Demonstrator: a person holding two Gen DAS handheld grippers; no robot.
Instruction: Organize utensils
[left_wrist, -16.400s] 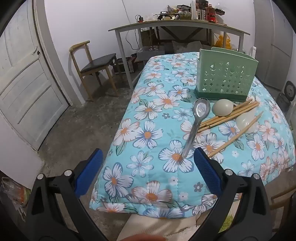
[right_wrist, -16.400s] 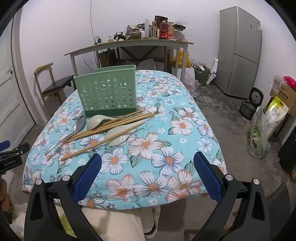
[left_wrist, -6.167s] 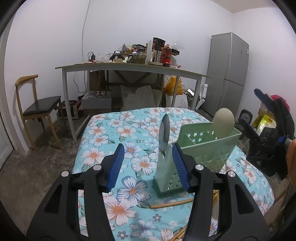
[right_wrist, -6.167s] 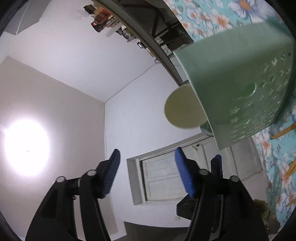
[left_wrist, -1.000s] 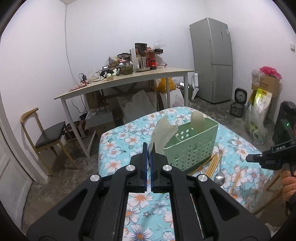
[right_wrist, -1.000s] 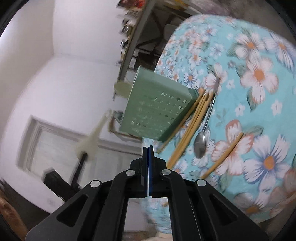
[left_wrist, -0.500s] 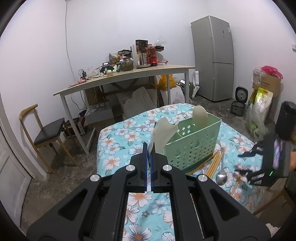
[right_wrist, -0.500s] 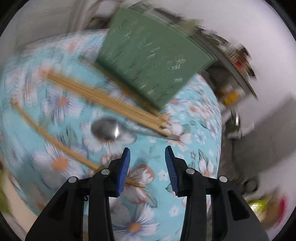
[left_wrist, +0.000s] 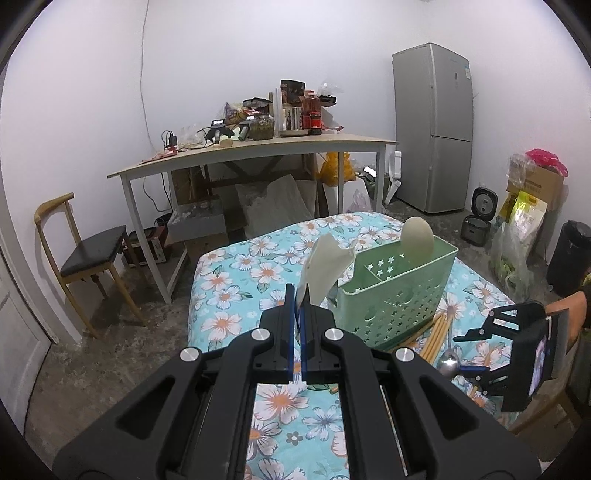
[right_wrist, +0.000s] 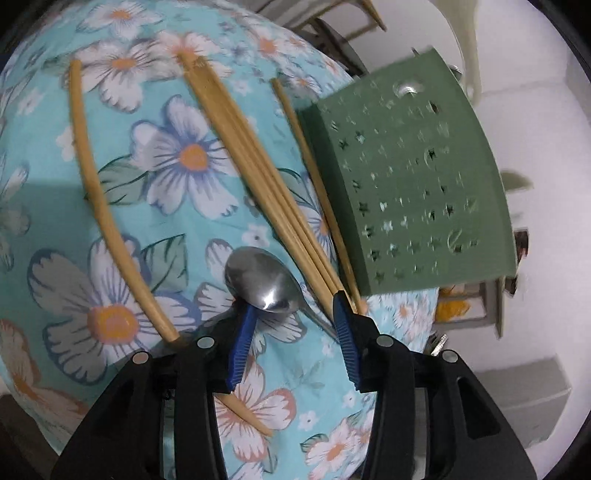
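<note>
Left gripper (left_wrist: 297, 317): jaws clamped on cream spoon (left_wrist: 322, 271); lower it into holder (left_wrist: 397, 291).
Right gripper (right_wrist: 293, 332): jaws opening; straddle metal spoon (right_wrist: 264, 282), avoid chopsticks (right_wrist: 258, 173).

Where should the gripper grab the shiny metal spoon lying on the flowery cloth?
Best by the thin handle, probably just behind the bowl, coming straight down from above. The metal spoon lies flat on the flowery cloth, and its rounded bowl looks too wide and slippery to pinch. The right gripper, jaws opening, hovers over it. Chopsticks lie close beside the handle, so the fingers should straddle only the handle.
</note>
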